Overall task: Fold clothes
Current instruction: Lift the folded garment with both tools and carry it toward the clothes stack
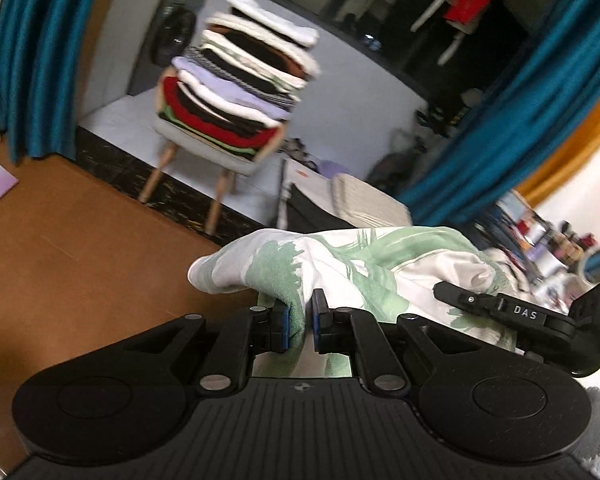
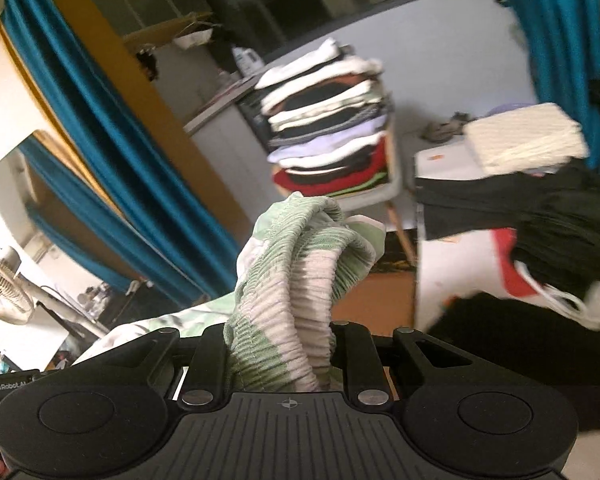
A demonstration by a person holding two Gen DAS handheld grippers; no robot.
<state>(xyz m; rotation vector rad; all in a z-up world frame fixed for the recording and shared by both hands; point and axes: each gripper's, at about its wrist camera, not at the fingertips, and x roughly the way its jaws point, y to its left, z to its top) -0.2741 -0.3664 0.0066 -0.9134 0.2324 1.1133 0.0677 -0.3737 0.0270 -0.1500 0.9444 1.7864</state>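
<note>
A white garment with green leaf print hangs in the air between both grippers. My left gripper is shut on a fold of its fabric, the blue pads pinching it. My right gripper is shut on the garment's ribbed elastic waistband, which bunches up and hides the fingertips. The right gripper also shows in the left wrist view, at the garment's far right side.
A tall stack of folded clothes sits on a chair ahead; it also shows in the right wrist view. A cream knit piece and dark clothes lie on a white box. Teal curtains hang at the sides. Brown floor lies below.
</note>
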